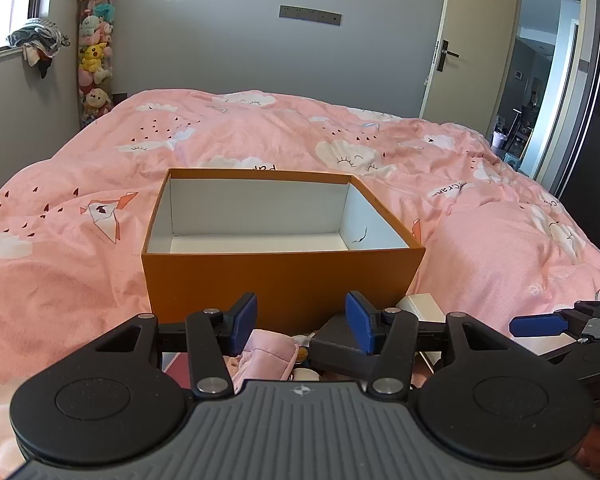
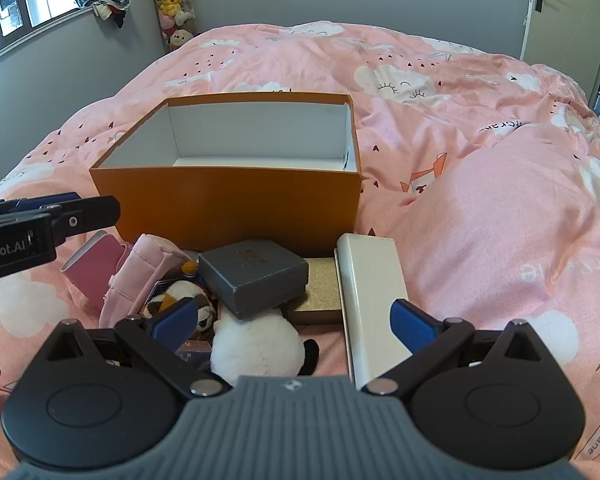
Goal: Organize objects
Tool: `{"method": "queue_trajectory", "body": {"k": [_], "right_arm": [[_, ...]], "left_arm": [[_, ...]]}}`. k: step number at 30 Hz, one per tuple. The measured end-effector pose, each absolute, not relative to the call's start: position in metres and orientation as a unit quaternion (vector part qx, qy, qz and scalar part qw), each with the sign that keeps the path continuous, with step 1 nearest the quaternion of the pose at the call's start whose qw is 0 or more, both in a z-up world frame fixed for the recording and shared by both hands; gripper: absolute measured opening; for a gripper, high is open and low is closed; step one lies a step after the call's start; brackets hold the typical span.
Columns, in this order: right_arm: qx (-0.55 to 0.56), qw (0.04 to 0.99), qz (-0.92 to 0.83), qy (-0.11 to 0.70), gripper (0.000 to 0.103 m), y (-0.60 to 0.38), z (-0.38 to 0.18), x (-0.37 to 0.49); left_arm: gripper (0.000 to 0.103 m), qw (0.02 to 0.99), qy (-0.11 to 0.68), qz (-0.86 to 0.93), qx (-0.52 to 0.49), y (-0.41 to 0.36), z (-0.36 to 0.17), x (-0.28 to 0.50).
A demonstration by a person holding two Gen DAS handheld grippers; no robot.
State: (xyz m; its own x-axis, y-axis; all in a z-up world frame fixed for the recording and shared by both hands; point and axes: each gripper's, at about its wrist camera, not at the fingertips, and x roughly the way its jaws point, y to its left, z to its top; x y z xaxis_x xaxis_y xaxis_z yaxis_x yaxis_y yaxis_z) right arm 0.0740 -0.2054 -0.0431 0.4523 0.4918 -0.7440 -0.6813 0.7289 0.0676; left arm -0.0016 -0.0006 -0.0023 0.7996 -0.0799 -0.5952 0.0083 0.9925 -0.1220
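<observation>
Left gripper [image 1: 301, 322] hangs released above the pink pouch [image 2: 140, 276], just short of the empty orange box [image 2: 236, 204]. Right gripper [image 2: 294, 322] gapes widest, ungrasping, over the grey box [image 2: 254, 276], white plush [image 2: 256, 350] and white case [image 2: 374, 300].

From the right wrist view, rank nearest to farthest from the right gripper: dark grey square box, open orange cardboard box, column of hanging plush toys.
1. Dark grey square box: just ahead of the right gripper, in the pile.
2. Open orange cardboard box: behind the pile, on the pink duvet.
3. Column of hanging plush toys: far corner, left.
</observation>
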Motion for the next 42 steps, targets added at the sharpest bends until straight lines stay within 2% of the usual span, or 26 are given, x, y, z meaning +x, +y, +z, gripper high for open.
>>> {"method": "queue_trajectory", "body": {"k": [42], "right_arm": [[-0.111, 0.844, 0.342, 0.398, 0.102, -0.2135, -0.0431, 0.0776]], "left_arm": [[0.059, 0.938, 0.339, -0.034, -0.058, -0.0028, -0.009, 0.0035]]}}
